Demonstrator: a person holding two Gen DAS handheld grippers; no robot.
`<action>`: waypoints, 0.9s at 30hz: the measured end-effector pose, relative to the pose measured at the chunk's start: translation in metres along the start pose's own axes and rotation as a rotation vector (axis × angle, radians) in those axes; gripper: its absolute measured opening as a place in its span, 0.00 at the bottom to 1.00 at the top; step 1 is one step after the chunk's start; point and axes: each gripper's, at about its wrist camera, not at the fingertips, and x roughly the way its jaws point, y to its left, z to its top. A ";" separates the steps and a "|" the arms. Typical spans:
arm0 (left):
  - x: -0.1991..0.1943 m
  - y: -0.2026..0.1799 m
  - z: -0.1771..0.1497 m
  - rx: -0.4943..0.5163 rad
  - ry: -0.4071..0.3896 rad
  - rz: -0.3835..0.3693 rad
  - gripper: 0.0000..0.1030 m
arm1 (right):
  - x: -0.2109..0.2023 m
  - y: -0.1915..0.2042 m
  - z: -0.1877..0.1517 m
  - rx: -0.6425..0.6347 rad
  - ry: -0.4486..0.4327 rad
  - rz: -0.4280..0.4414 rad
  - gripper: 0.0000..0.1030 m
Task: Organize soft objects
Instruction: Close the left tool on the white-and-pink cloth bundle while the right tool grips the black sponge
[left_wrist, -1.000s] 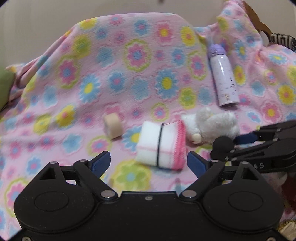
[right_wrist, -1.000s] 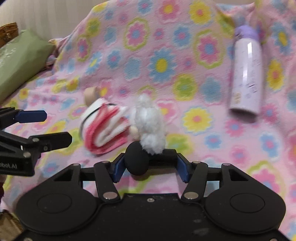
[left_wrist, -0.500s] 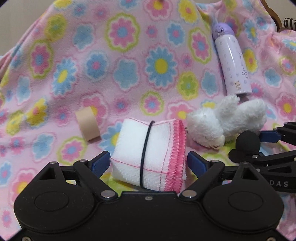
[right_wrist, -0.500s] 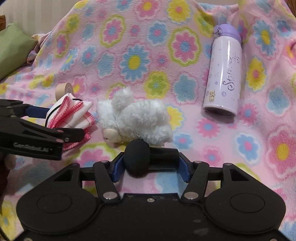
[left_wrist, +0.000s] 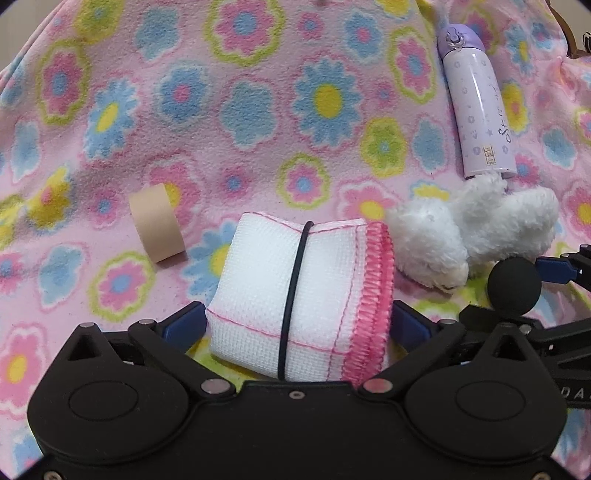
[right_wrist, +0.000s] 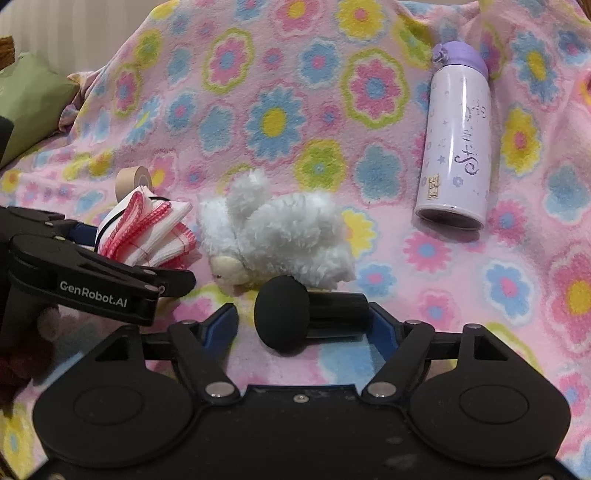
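A folded white cloth with pink edging (left_wrist: 295, 295), bound by a black elastic band, lies on the flowered blanket (left_wrist: 258, 110). My left gripper (left_wrist: 299, 321) straddles it, and its jaws are opening wide, one on each side of the cloth, without pressing it. From the right wrist view the same cloth (right_wrist: 155, 229) shows beside my left gripper (right_wrist: 173, 280). A white plush lamb (right_wrist: 280, 229) lies on its side just right of the cloth. My right gripper (right_wrist: 303, 321) is opening. A black ball-headed stick (right_wrist: 284, 314) lies between its jaws, clear of the left pad.
A lilac drink bottle (right_wrist: 458, 140) lies on the blanket at the back right. A beige tape roll (left_wrist: 157, 225) stands left of the cloth. A green cushion (right_wrist: 29, 107) rests at the far left edge.
My left gripper has come forward and down over the cloth and its jaws have widened. The right jaws have parted from the black ball-headed stick, and the plush lamb now lies on its side.
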 end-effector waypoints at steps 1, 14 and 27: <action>0.000 0.000 0.000 -0.001 0.000 -0.002 0.98 | 0.001 0.002 0.001 -0.010 0.007 0.002 0.79; 0.000 0.000 0.001 -0.003 -0.004 -0.002 0.98 | 0.004 0.001 0.002 -0.003 0.014 0.014 0.83; 0.000 -0.001 0.001 -0.002 -0.005 -0.002 0.98 | 0.004 -0.003 0.002 0.035 0.004 0.029 0.84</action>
